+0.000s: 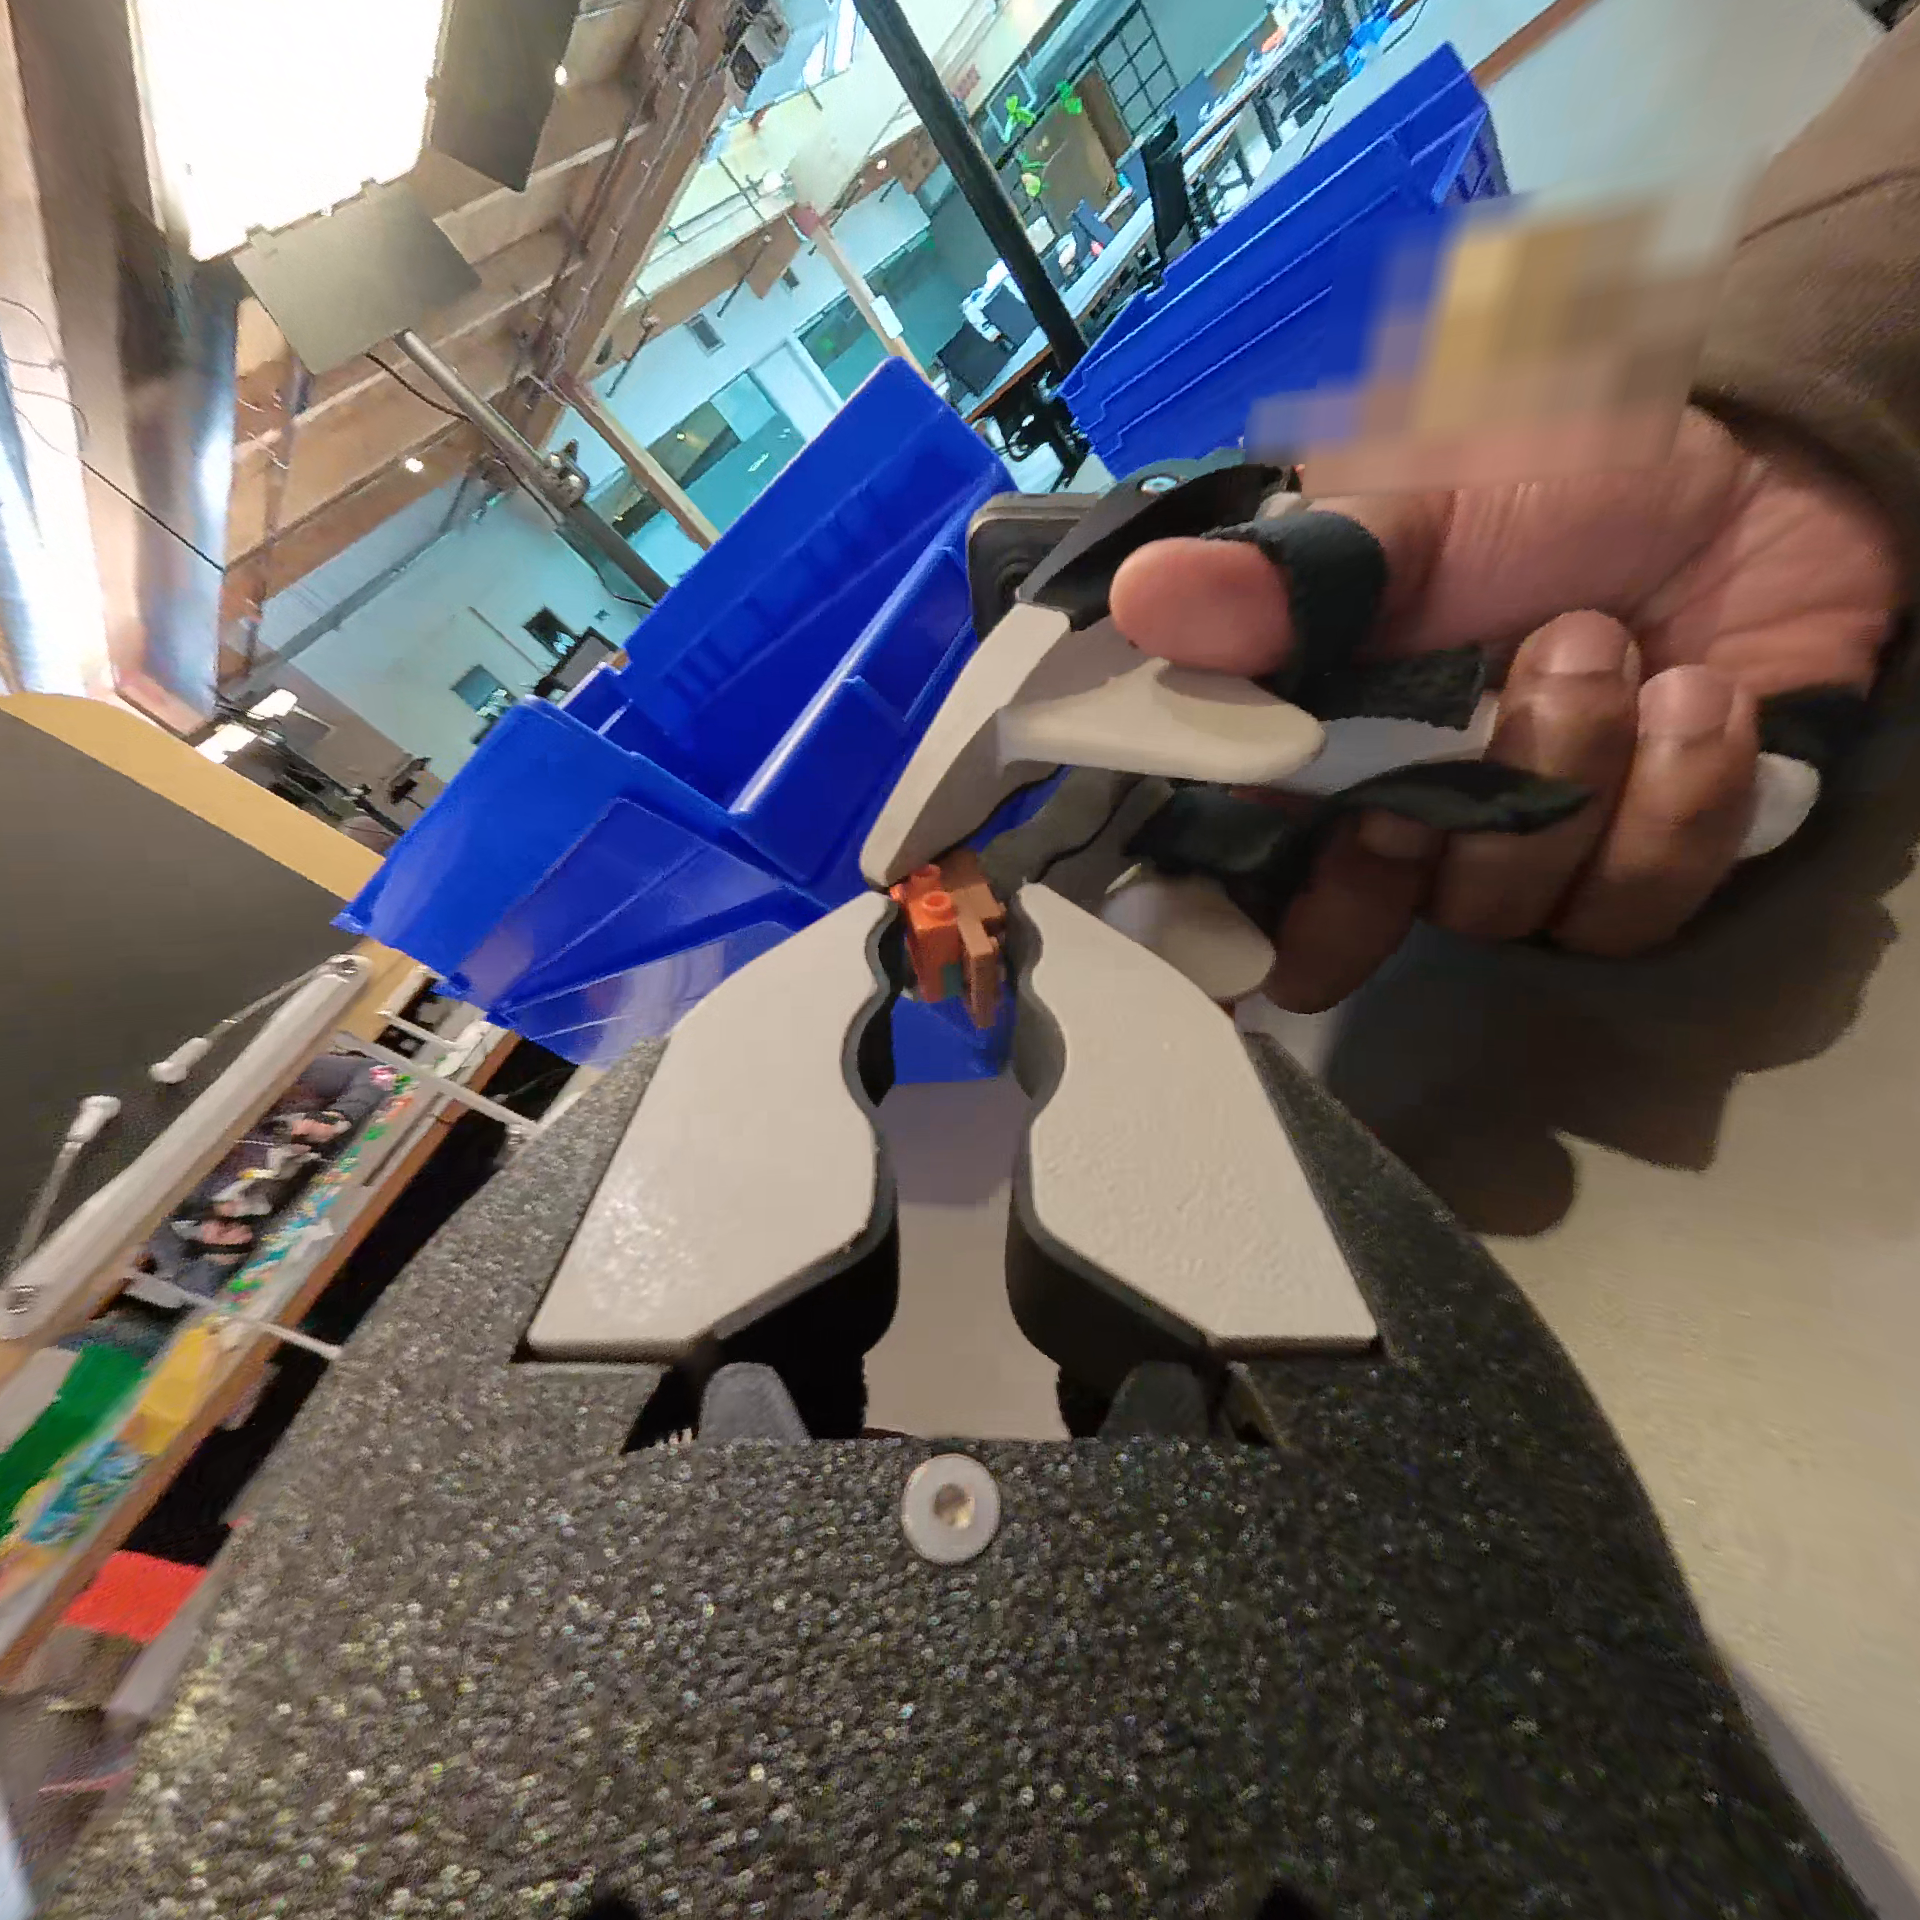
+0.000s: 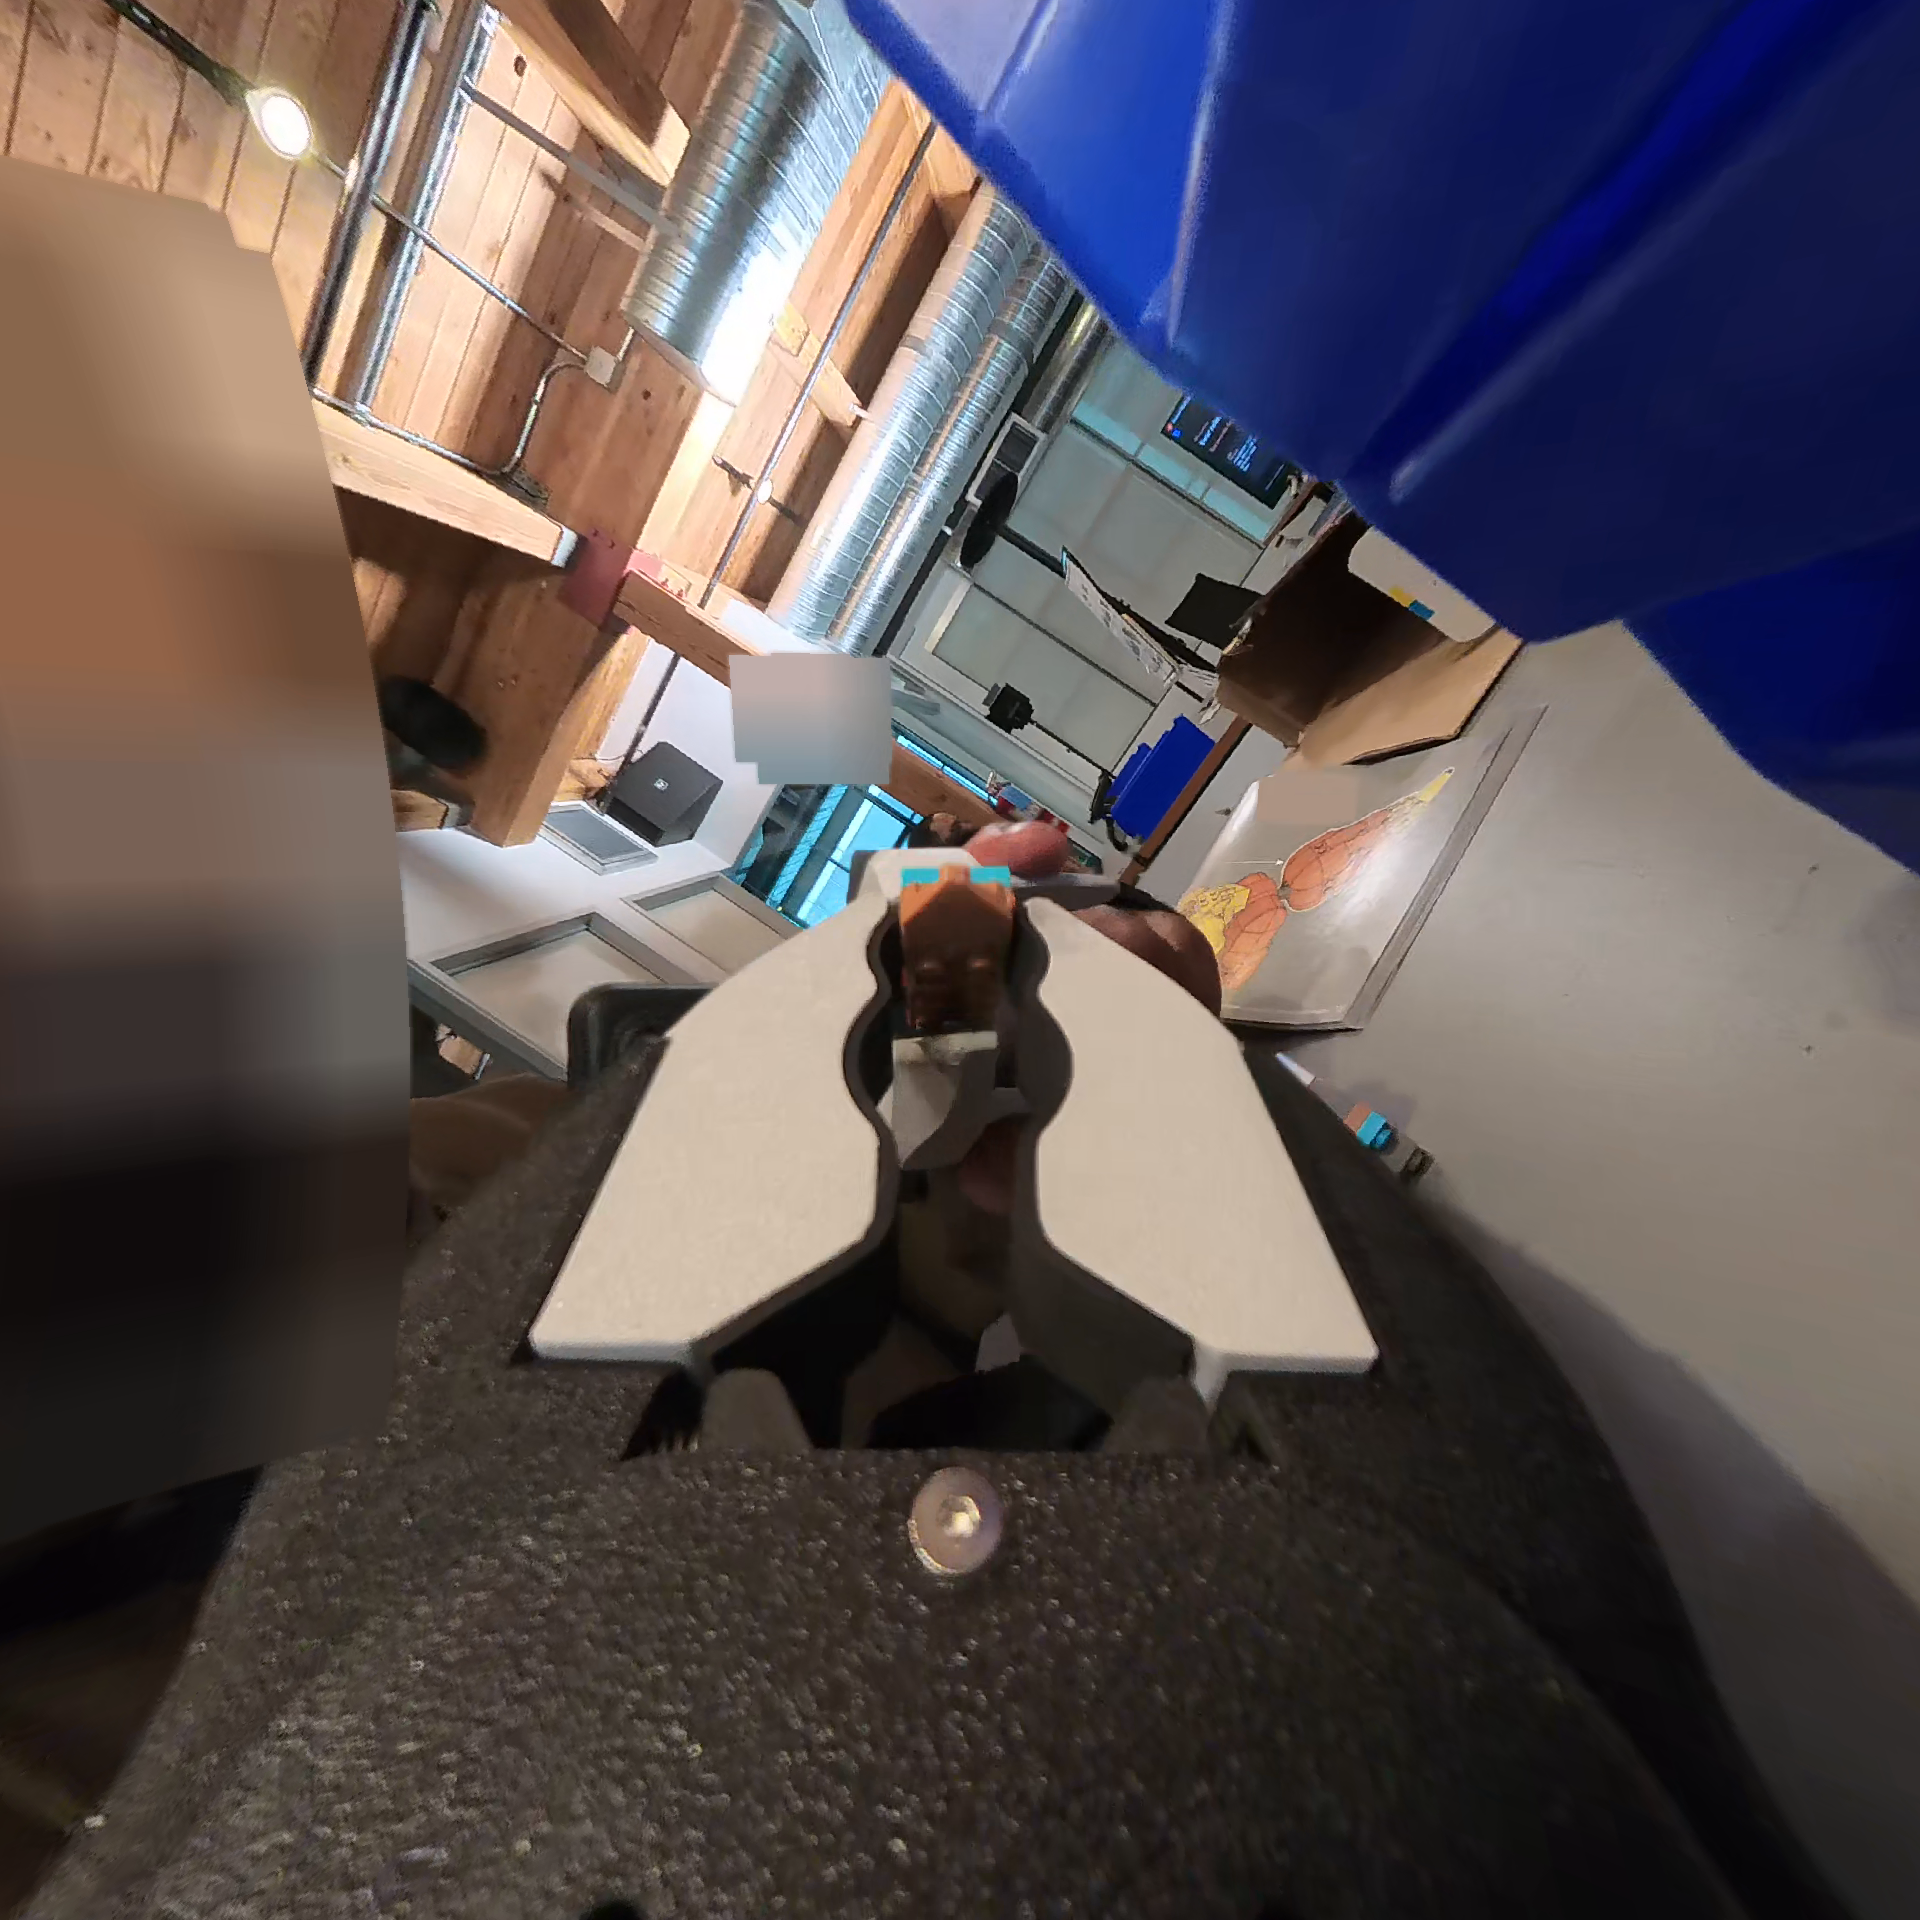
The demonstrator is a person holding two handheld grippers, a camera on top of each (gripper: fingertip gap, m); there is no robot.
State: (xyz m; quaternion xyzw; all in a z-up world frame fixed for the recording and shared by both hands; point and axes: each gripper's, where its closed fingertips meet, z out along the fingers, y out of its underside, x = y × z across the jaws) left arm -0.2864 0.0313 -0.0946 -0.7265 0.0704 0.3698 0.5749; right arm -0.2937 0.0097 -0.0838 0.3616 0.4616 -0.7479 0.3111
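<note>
Item 1. Left tool (image 1: pixel 951 914): its two grey fingers (image 1: pixel 748 1132) are closing at the tips on a small brick piece (image 1: pixel 948 940) made of orange and brown toy bricks. The piece is sitting between the fingertips, clear of the tabletop.

Item 2. Right tool (image 2: pixel 951 914): its grey fingers (image 2: pixel 727 1132) are clenching on the same brick piece (image 2: pixel 951 951), which here is showing a brown studded face with small turquoise parts at its far end. In the left wrist view this tool (image 1: pixel 904 868) is coming in from above the piece, one grey fingertip touching the top of the orange brick.

Item 3. Hand (image 1: pixel 1538 727): it is gripping the right tool just beside the brick piece, with black straps (image 1: pixel 1320 571) running around the thumb and fingers, and a brown sleeve (image 1: pixel 1829 260) behind it.

Item 4. Blue bins (image 1: pixel 727 748): a row of open plastic bins is standing behind the brick piece in the left wrist view. In the right wrist view one blue bin (image 2: pixel 1455 260) is filling the area above the piece.

Item 5. Tabletop (image 1: pixel 1714 1299): a pale grey surface is lying below the hand. In the right wrist view a flat printed board (image 2: pixel 1351 894) with orange and yellow shapes is lying on the tabletop (image 2: pixel 1662 1039), near the brick piece.

Item 6. Loose coloured bricks (image 1: pixel 239 1247): these are lying blurred in a tray well apart from the brick piece, at the frame's edge.
</note>
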